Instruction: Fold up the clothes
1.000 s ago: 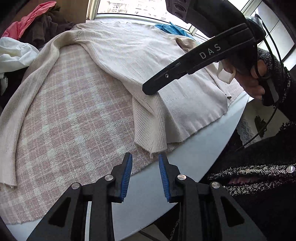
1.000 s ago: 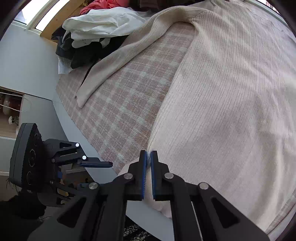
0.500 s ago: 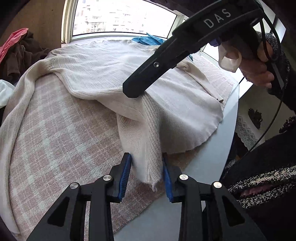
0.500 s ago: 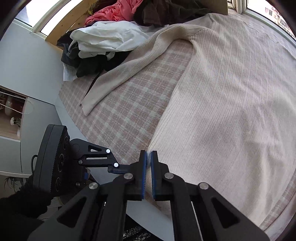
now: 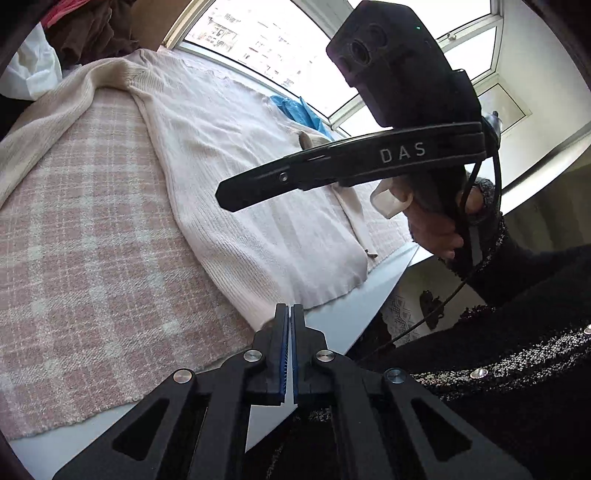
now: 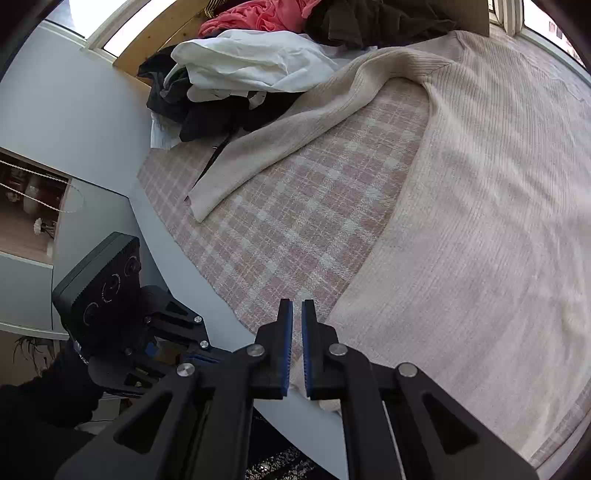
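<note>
**Cream knit flat on the plaid, both tongs at its near hem**

Cream ribbed knit sweater (image 5: 240, 177) lies spread face-down-flat on a pink-and-white plaid cloth (image 5: 92, 258) that covers a pale grey counter (image 5: 332, 328), hem toward the person, neck toward the window (image 5: 258, 40).

The left wrist view shows the left tongs (image 5: 290, 314) with their blue pads together, having just been closing. The sweater's near hem corner lies right against their tips. Whether any knit is caught between the pads I cannot tell. Only this view shows the right tongs from the side, hovering above the sweater's body with nothing hanging from them, held by a hand (image 5: 436, 229) in a dark speckled sleeve (image 5: 517, 266). Their black body blocks part of the sweater's far side, where one sleeve lies folded along the edge, and a blue item (image 5: 299, 110) sits by the window.

The right wrist view shows what that one cannot. The right tongs (image 6: 297, 310) stand a narrow slit apart, having just been opening, with plaid showing through the gap. The hem runs under the right finger. The other sleeve (image 6: 295, 133) stretches out to a heap of clothes: a white garment (image 6: 251, 62), a black one (image 6: 221, 118), a pink one (image 6: 258, 18). The left tongs' tips are hidden here behind the right tongs' own finger.
</note>
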### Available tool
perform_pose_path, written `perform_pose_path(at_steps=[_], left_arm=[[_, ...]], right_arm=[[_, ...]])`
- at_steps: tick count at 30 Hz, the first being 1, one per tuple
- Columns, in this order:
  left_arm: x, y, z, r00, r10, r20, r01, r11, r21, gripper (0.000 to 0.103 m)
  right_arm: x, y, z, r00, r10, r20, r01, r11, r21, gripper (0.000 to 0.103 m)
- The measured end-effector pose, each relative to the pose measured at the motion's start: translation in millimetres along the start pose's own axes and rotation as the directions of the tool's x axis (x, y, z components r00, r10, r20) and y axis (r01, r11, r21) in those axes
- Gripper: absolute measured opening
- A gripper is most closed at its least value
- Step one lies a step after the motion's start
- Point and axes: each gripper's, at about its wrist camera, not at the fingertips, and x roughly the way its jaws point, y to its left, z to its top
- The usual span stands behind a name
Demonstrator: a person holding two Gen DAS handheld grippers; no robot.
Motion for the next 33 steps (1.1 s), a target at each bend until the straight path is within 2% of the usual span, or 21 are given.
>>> perform_pose_path(at_steps=[1, 3, 5, 6, 7, 8, 11, 14, 18, 20, 21, 25, 28, 33], left_arm=[[0, 5, -3, 1.000, 0.018, -0.013, -0.019, 1.000, -0.017, 0.000], [-5, 9, -3, 0.999, 0.032, -0.028, -0.033, 0.999, -0.028, 0.000], [-7, 9, 5, 0.996, 0.088, -0.032, -0.089, 0.996, -0.028, 0.014], [-5, 10, 11, 0.993, 0.111, -0.040, -0.113, 0.993, -0.033, 0.028], [1, 11, 16, 0.990, 0.128, -0.057, -0.131, 0.991, -0.041, 0.033], [10, 13, 21, 0.987, 0.136, -0.081, -0.139, 0.989, -0.043, 0.033], [40, 7, 29, 0.974, 0.155, -0.164, -0.160, 0.987, -0.020, 0.033], [66, 3, 31, 0.948, 0.207, -0.242, -0.209, 0.978, 0.015, 0.033], [76, -1, 36, 0.939, 0.219, -0.265, -0.222, 0.975, 0.020, 0.031], [82, -4, 37, 0.932, 0.228, -0.281, -0.228, 0.973, 0.030, 0.016], [84, -5, 37, 0.930, 0.227, -0.290, -0.228, 0.973, 0.031, 0.006], [76, -3, 40, 0.940, 0.189, -0.285, -0.198, 0.980, -0.004, 0.006], [71, -7, 47, 0.946, 0.172, -0.273, -0.181, 0.983, -0.009, 0.006], [73, -16, 53, 0.948, 0.180, -0.261, -0.187, 0.982, -0.002, 0.006]], right_arm=[[-19, -13, -9, 0.999, -0.020, 0.038, 0.019, 1.000, 0.023, 0.014], [-54, -43, -33, 0.989, -0.109, 0.102, 0.100, 0.991, 0.085, 0.044], [-79, -77, -66, 0.964, -0.227, 0.138, 0.204, 0.965, 0.164, 0.047], [-86, -95, -84, 0.950, -0.284, 0.129, 0.254, 0.945, 0.206, 0.047], [-93, -112, -101, 0.933, -0.340, 0.117, 0.304, 0.920, 0.247, 0.047], [-96, -127, -119, 0.923, -0.371, 0.102, 0.329, 0.899, 0.288, 0.047], [-99, -167, -170, 0.914, -0.403, 0.051, 0.349, 0.843, 0.410, 0.047], [-96, -186, -203, 0.921, -0.385, 0.064, 0.310, 0.821, 0.480, 0.047], [-87, -190, -217, 0.938, -0.325, 0.118, 0.228, 0.838, 0.496, 0.047], [-79, -191, -217, 0.946, -0.298, 0.127, 0.203, 0.851, 0.484, 0.047], [-76, -190, -217, 0.947, -0.293, 0.131, 0.200, 0.858, 0.473, 0.048], [-74, -181, -217, 0.961, -0.206, 0.187, 0.105, 0.891, 0.442, 0.048], [-72, -175, -218, 0.962, -0.191, 0.197, 0.097, 0.908, 0.408, 0.048], [-88, -177, -229, 0.952, -0.155, 0.266, 0.028, 0.904, 0.426, 0.048]])
